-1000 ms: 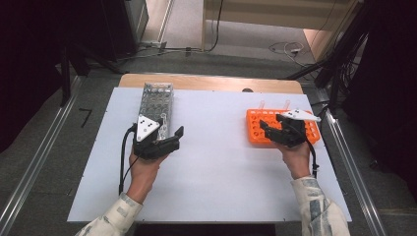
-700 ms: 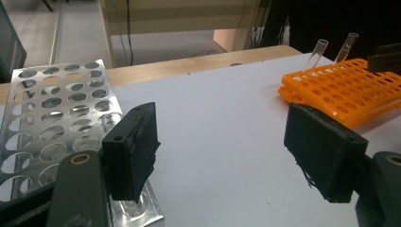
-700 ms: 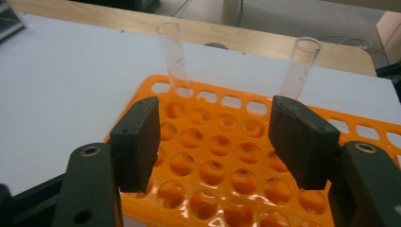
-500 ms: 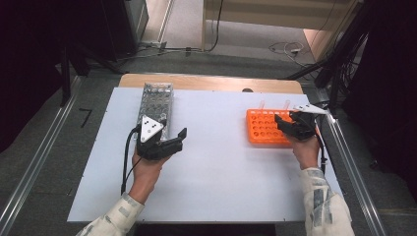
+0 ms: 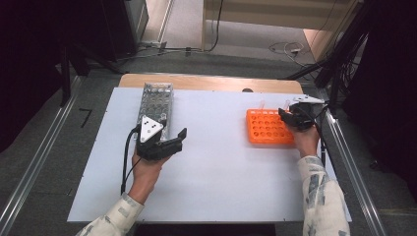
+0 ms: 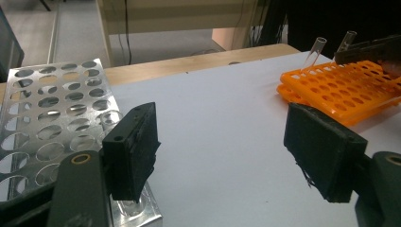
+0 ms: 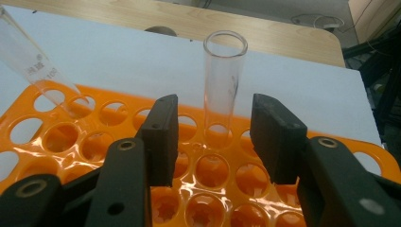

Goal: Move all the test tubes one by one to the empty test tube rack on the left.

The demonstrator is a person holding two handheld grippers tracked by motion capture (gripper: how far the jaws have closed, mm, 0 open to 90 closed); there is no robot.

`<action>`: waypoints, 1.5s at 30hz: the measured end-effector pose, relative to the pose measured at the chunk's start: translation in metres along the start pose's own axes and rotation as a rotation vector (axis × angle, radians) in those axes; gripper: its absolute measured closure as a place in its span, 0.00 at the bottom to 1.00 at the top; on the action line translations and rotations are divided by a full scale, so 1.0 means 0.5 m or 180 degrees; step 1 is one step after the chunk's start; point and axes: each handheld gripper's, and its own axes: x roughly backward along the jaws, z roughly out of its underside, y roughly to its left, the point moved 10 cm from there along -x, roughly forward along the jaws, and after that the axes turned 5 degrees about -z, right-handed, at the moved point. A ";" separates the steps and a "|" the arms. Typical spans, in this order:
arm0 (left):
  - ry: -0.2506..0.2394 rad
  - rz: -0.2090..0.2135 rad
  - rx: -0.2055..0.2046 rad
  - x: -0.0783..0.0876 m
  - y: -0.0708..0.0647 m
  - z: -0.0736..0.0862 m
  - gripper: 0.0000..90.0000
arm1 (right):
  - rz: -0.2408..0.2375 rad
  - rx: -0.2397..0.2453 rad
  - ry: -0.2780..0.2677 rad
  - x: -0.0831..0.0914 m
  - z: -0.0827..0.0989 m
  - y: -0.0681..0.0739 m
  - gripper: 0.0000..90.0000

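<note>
- The clear glass test tube (image 7: 224,80) stands upright in a hole of the orange plastic tube rack (image 7: 61,142), in a back row at the rack's right end; in the high view the rack (image 5: 268,127) sits on the right part of the white surface (image 5: 216,147).
- The right tongs (image 7: 215,137) are over the rack with the tube between the two black pads — a gap shows on each side of the glass, so nothing is gripped. The jaws have just been closing in on it.
- A second clear glass tube (image 7: 33,71) leans in a hole further left along the rack, tilted away from the upright one and well apart from the pads.
- The left tongs (image 5: 162,142) rest low over the left part of the surface, jaws spread apart and holding nothing; between the pads there is bare white board.
- A silver metal rack with round holes (image 5: 156,101) lies just beyond the left tongs — in the left gripper view its near corner (image 6: 52,127) sits right under the left pad.
- The two racks are well apart, with open white surface between them.
</note>
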 end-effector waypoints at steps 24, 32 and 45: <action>0.0011 0.0020 0.0004 0.000 -0.001 0.002 0.31 | -0.0036 -0.0036 -0.0053 -0.018 -0.006 -0.008 0.82; 0.0006 0.0014 0.0016 0.001 0.000 0.001 0.31 | 0.0012 0.0027 -0.0164 0.007 -0.029 -0.004 0.82; 0.0011 0.0008 0.0035 0.002 0.004 0.001 0.29 | -0.0073 0.0111 -0.0240 0.072 -0.048 0.028 0.82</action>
